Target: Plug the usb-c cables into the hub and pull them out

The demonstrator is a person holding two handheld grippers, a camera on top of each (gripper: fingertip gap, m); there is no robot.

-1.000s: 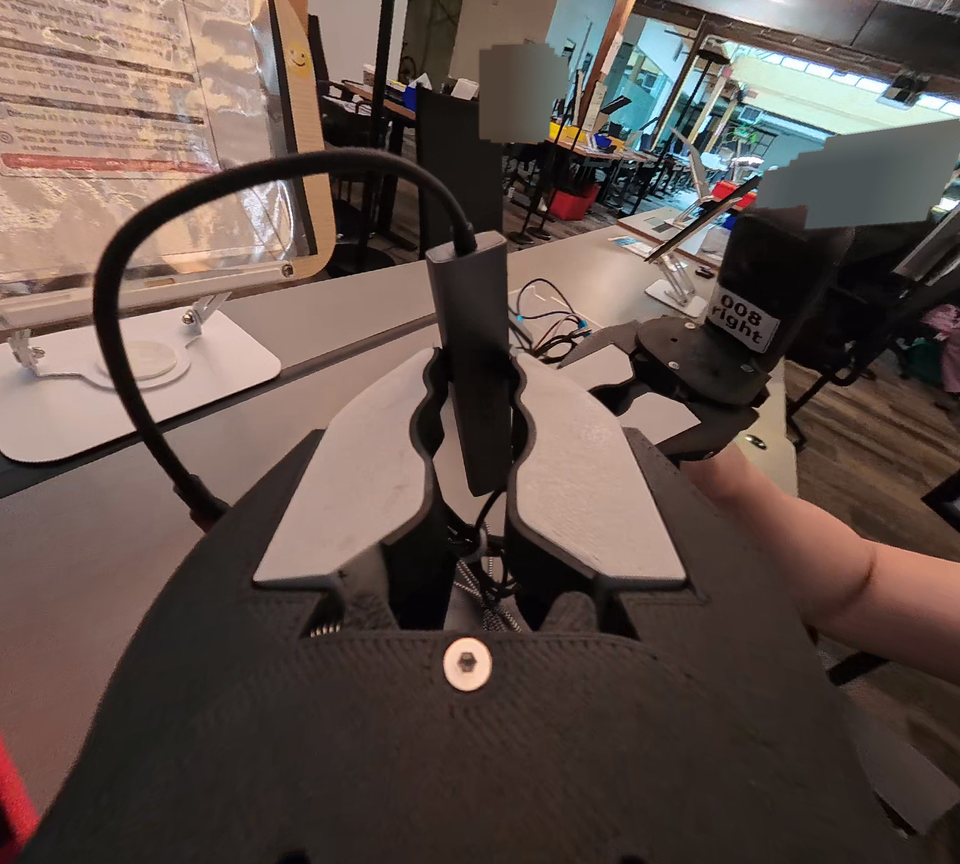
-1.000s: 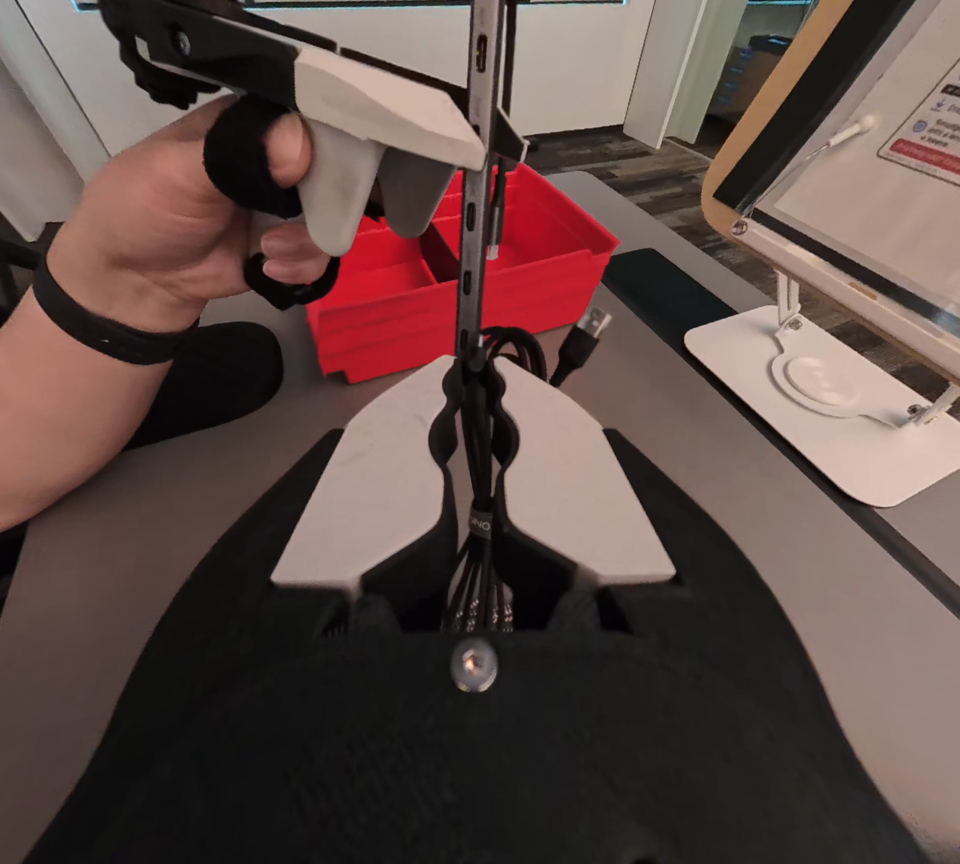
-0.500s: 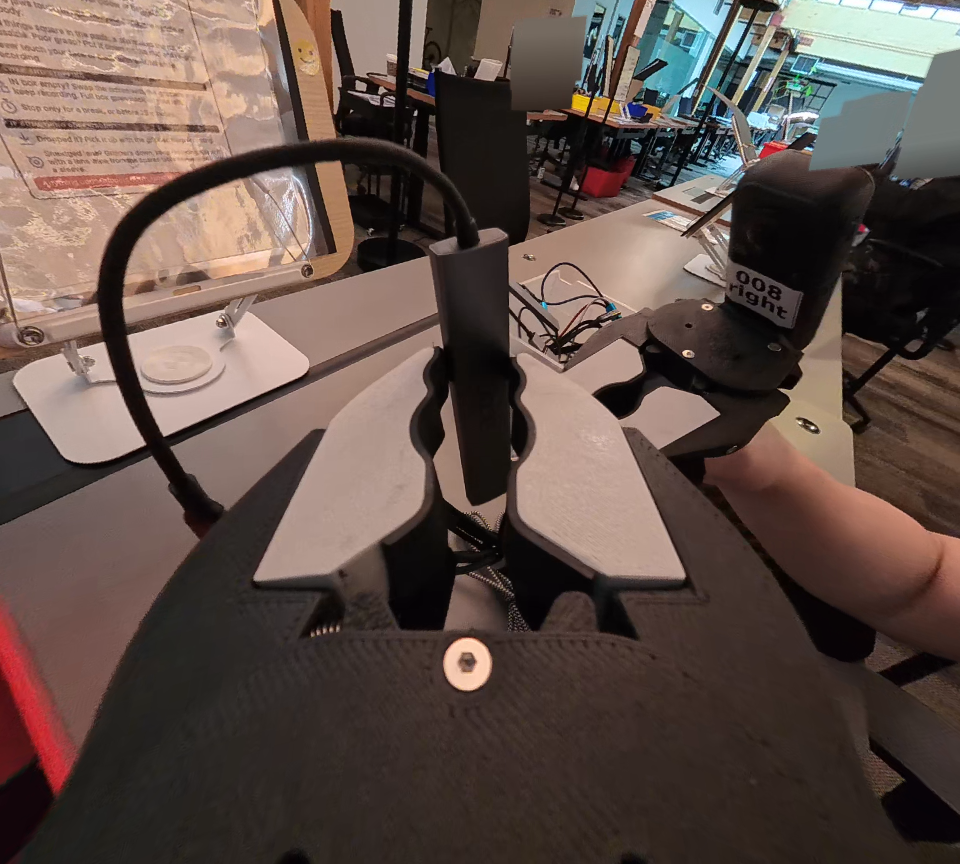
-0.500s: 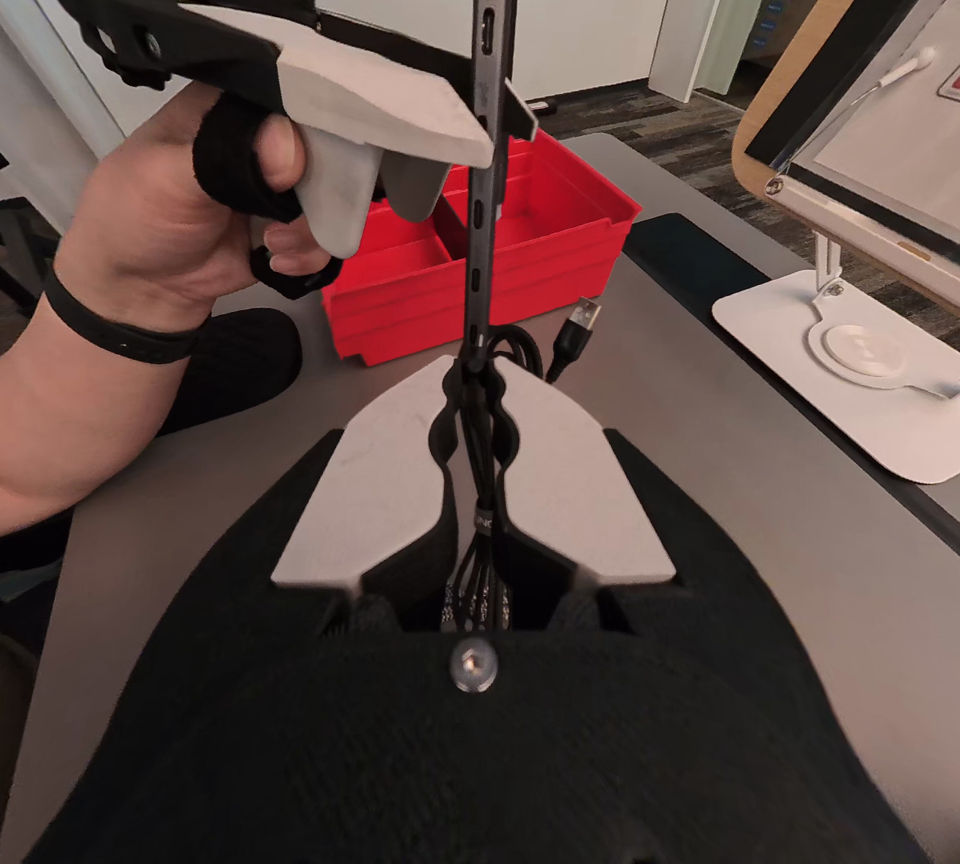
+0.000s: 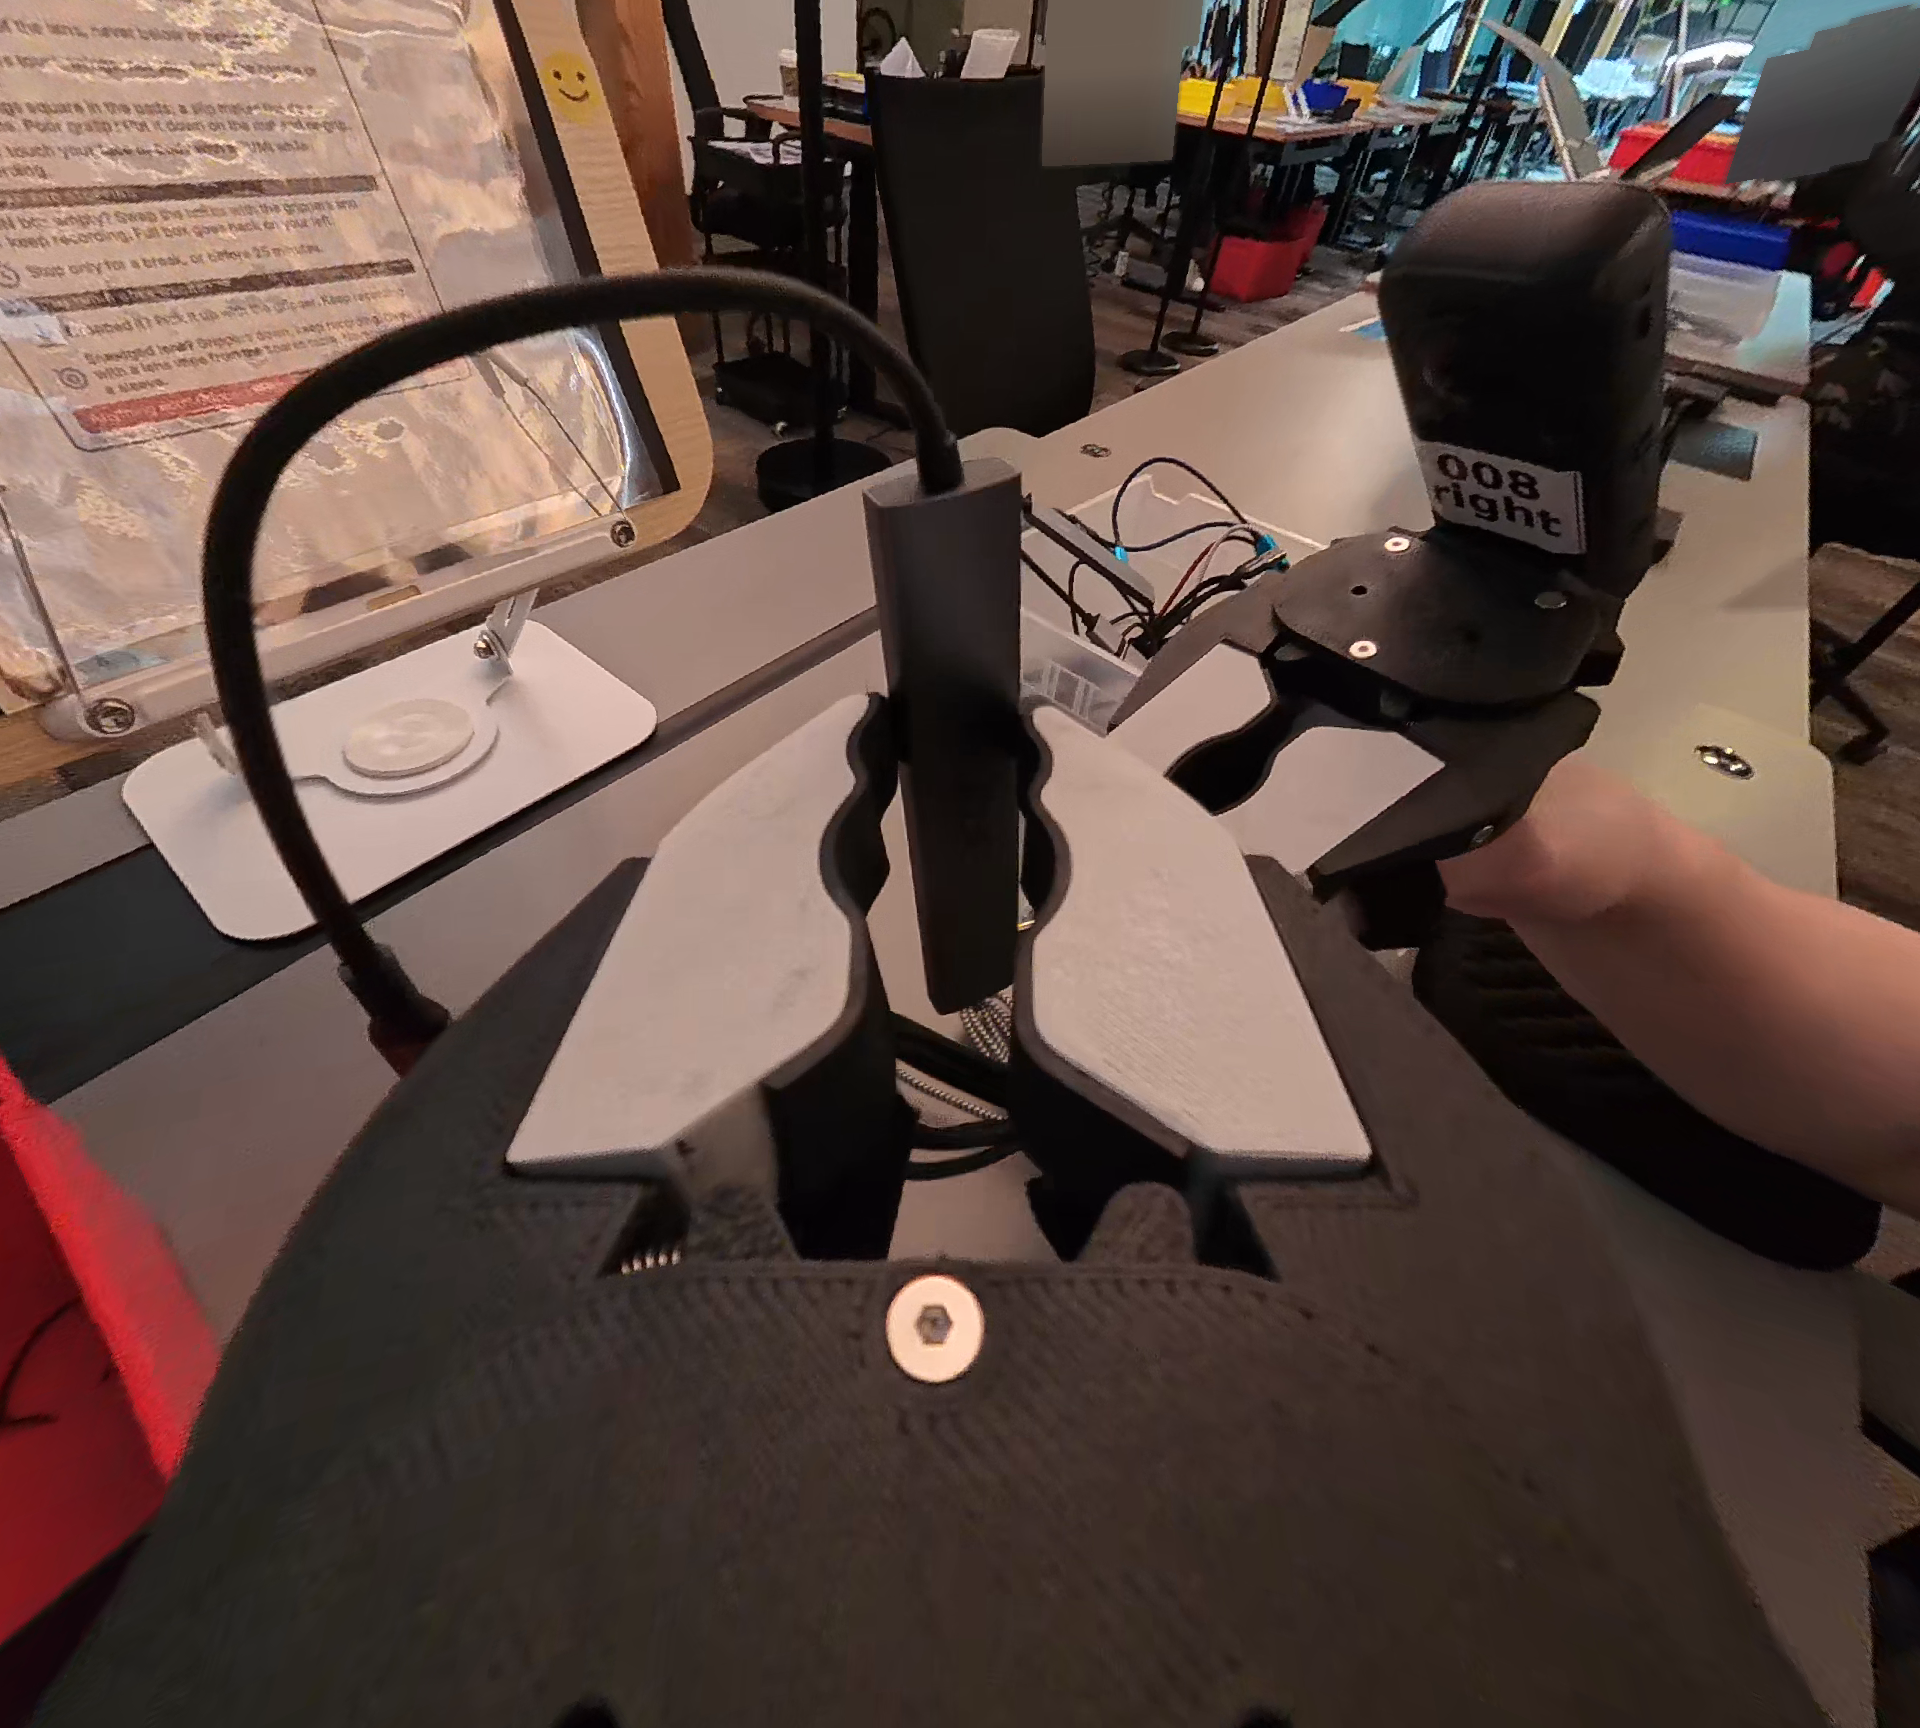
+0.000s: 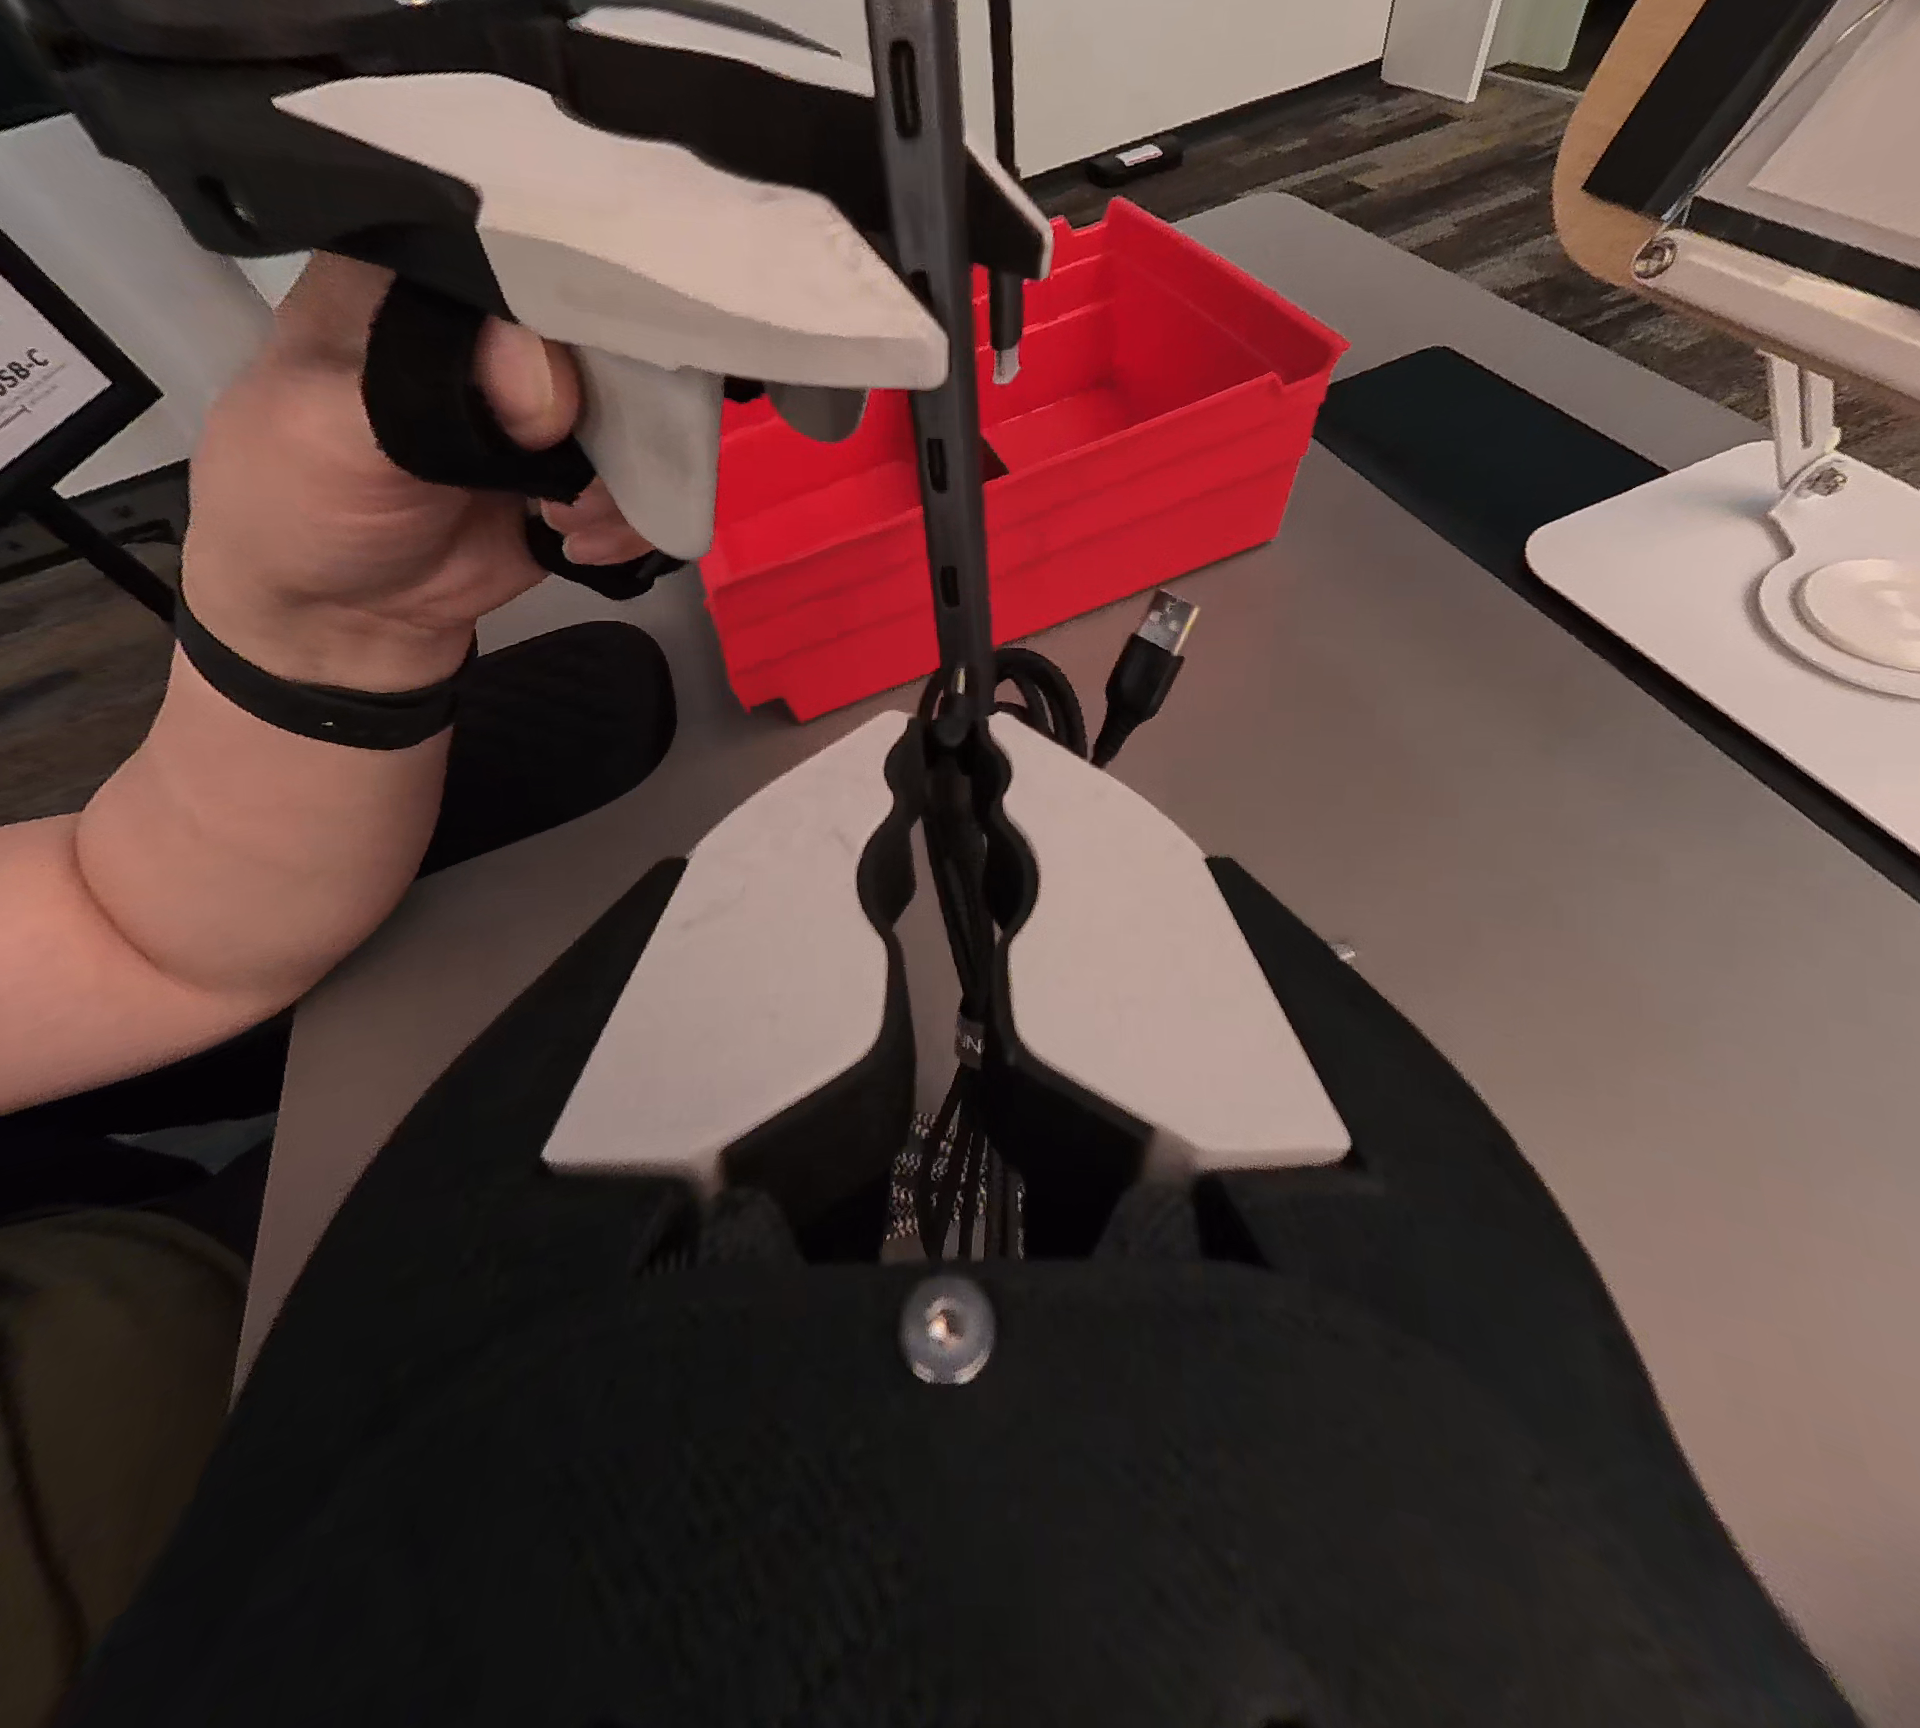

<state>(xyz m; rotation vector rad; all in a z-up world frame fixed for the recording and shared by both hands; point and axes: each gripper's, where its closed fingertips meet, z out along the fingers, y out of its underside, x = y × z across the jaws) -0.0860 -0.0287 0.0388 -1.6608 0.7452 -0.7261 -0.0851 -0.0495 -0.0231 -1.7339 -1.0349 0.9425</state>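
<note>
My left gripper is shut on the hub, a slim dark grey bar held upright above the table. The hub's own black cable loops off its top to the left. In the right wrist view the hub shows its row of ports, held by the left gripper. My right gripper is shut on a black USB-C cable plug whose tip meets the hub's lowest port. I cannot tell how deep it sits. In the left wrist view the right gripper reaches in from the right.
A red bin stands on the grey table behind the hub. A loose USB-A plug lies beside it. A white stand base holding a laminated sheet is at the table's edge. A tray of wires lies farther back. Spacing between my two grippers at the tips: around 7 centimetres.
Both grippers have shifted together, each keeping its grip. In the right wrist view the hub now leans and sits closer. In the left wrist view the right gripper has moved rightward.
</note>
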